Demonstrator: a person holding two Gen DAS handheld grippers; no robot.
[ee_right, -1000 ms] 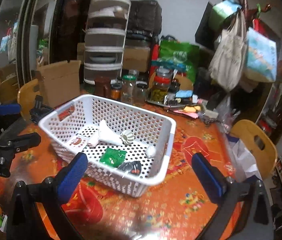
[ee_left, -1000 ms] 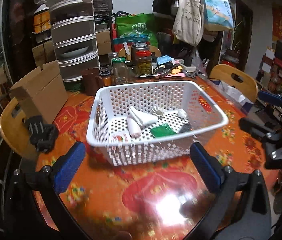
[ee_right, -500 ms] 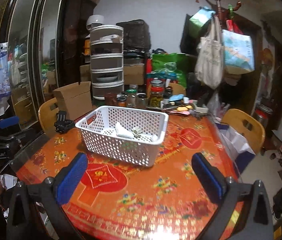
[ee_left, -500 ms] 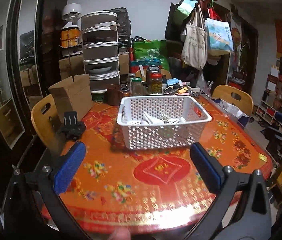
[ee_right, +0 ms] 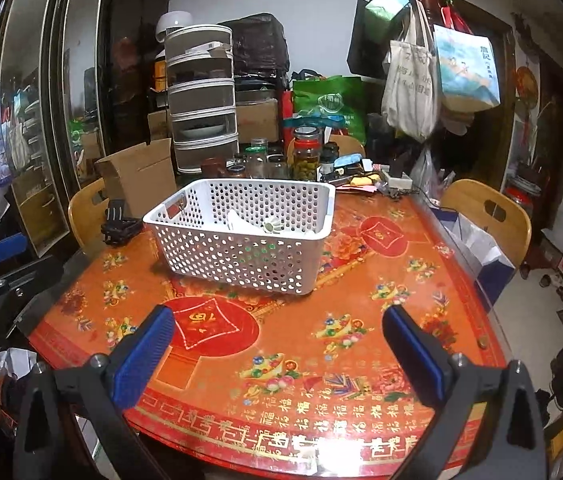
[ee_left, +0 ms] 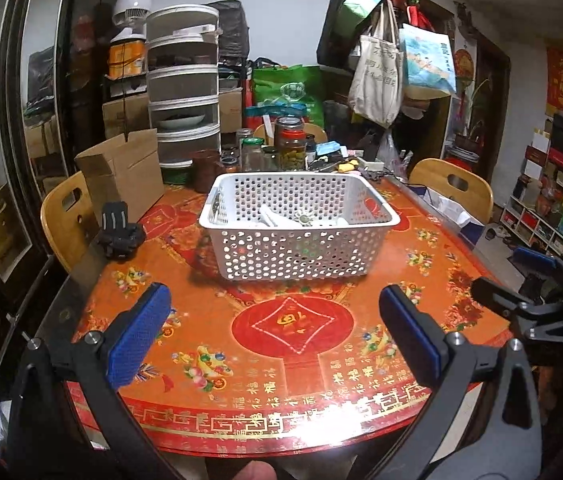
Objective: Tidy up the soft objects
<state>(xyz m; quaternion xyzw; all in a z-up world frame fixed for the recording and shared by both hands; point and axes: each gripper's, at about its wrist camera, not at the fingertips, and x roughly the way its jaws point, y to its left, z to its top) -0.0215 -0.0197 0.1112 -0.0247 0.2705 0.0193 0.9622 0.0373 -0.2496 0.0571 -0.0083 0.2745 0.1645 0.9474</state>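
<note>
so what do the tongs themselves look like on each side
Both match. The left tongs have two black angular plastic arms, each ending in a flat blue textured pad, with silver bolts at the joints. The right tongs are the same: black arms, blue pads, silver bolts. No cables show.

Your rig: black frames, blue pads, bits of skin at the edges.

Your left gripper point(ee_left: 273, 328) carries two black angled arms ending in fingers point(ee_left: 137, 340) faced with textured blue pads; a round silver screw head sits behind each pad, another further back. Your right gripper point(ee_right: 277, 346) is built the same: blue-padded fingers point(ee_right: 413, 352), silver screws, triangular cut-outs in the black arms. From the right wrist view, white lettering shows on the left gripper's black body, too small to read. Bare skin shows at that view's lower left edge.
</note>
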